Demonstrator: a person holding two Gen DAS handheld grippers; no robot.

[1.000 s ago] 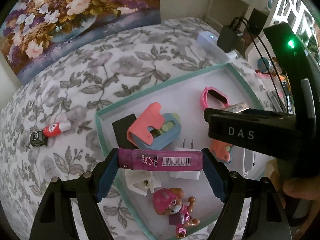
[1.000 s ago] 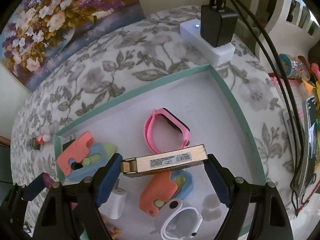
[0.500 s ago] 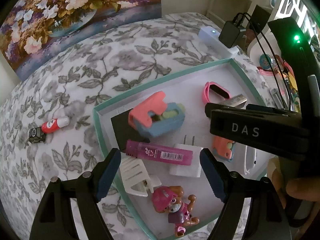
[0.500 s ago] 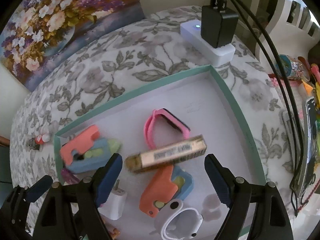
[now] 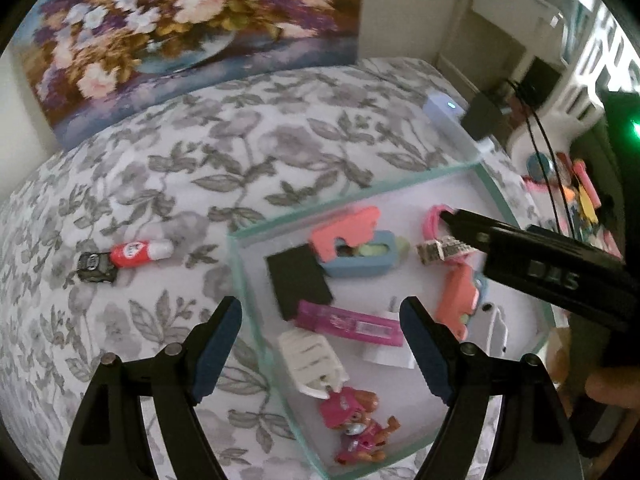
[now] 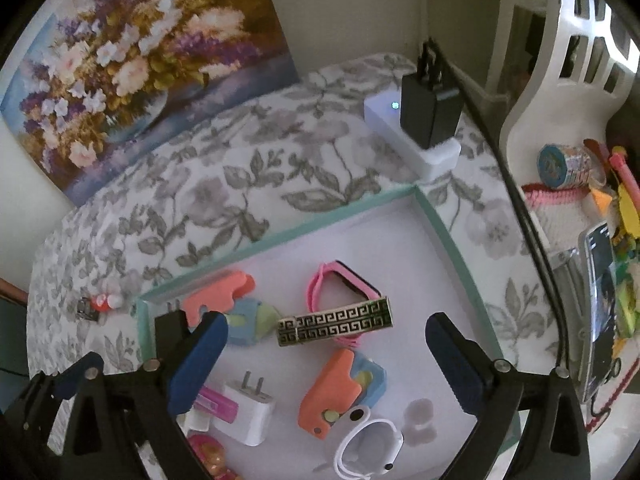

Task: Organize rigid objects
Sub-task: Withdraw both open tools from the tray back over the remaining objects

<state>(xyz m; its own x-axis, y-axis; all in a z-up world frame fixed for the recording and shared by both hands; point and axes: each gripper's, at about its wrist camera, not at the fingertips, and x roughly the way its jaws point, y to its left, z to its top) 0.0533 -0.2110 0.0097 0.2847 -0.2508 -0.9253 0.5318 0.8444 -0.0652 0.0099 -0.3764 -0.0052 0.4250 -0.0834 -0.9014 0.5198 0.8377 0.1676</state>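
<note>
A teal-rimmed tray (image 5: 236,264) (image 6: 280,236) sits on the flowered cloth and holds several small items. In it lies a pink tube (image 5: 348,324) (image 6: 216,400), below my left gripper (image 5: 320,320), which is open and grips nothing. A gold box with a black key pattern (image 6: 336,322) (image 5: 440,248) rests across a pink watch (image 6: 320,284). My right gripper (image 6: 326,344) hangs above it, jaws opening, pads clear of the box. Left of the tray, on the cloth, lie a red-and-white bottle (image 5: 136,254) and a black toy car (image 5: 94,266).
The tray also holds two coral-and-blue cases (image 6: 344,384), a white charger (image 6: 248,412), a white clip (image 5: 312,360), a pink pup toy (image 5: 356,432) and a white watch (image 6: 368,448). A power strip with a black adapter (image 6: 424,120) and cables stands behind it. A phone (image 6: 600,312) and clutter lie at the right.
My left gripper let go of the pink tube, which now lies in the tray, and drew up and left. My right gripper released the gold box and opened wider.
</note>
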